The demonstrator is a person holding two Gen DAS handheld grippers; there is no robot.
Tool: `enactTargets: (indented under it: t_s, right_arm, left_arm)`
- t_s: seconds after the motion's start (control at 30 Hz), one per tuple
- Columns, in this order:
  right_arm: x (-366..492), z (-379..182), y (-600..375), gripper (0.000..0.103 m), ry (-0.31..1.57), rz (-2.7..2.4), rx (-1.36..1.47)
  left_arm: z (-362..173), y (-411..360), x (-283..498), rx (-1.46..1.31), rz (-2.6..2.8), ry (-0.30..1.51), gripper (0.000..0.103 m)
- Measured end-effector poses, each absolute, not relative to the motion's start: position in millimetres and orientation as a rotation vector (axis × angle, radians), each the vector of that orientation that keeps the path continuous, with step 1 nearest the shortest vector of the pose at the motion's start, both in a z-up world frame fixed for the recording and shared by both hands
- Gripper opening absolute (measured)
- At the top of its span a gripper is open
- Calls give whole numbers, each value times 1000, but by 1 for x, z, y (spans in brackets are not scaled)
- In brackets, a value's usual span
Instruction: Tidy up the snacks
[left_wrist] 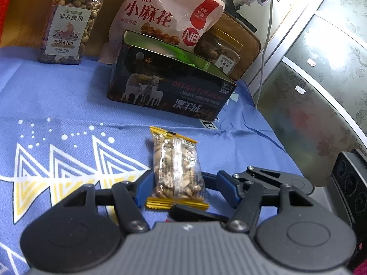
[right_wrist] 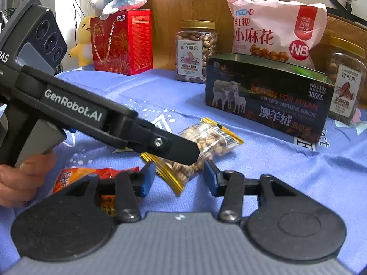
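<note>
With jaws wide on either side of the nut packet (left_wrist: 177,171) lying near the tin (left_wrist: 169,87), the left gripper (left_wrist: 181,183) seems about to close, then lift it in; the right gripper (right_wrist: 179,178) gapes idle.

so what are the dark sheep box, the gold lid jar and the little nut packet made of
The dark sheep box looks like tin: thin walls, shiny greenish inside. The gold lid jar seems clear plastic, since the nuts show through, with a metallic-looking gold lid. The nut packet is glossy clear film with crimped gold foil ends.
</note>
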State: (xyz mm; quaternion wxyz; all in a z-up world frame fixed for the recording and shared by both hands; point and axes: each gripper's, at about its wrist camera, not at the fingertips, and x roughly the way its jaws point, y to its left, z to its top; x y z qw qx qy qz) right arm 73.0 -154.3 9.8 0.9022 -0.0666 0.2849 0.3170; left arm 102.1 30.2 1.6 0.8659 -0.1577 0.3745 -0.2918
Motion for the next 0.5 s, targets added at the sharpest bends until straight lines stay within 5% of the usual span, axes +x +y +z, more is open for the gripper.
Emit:
enactTargets:
  t_s: [0.5]
  right_arm:
    - [74, 9, -154, 55, 588, 647, -146]
  left_arm:
    - [2, 29, 100, -332, -626, 782, 67]
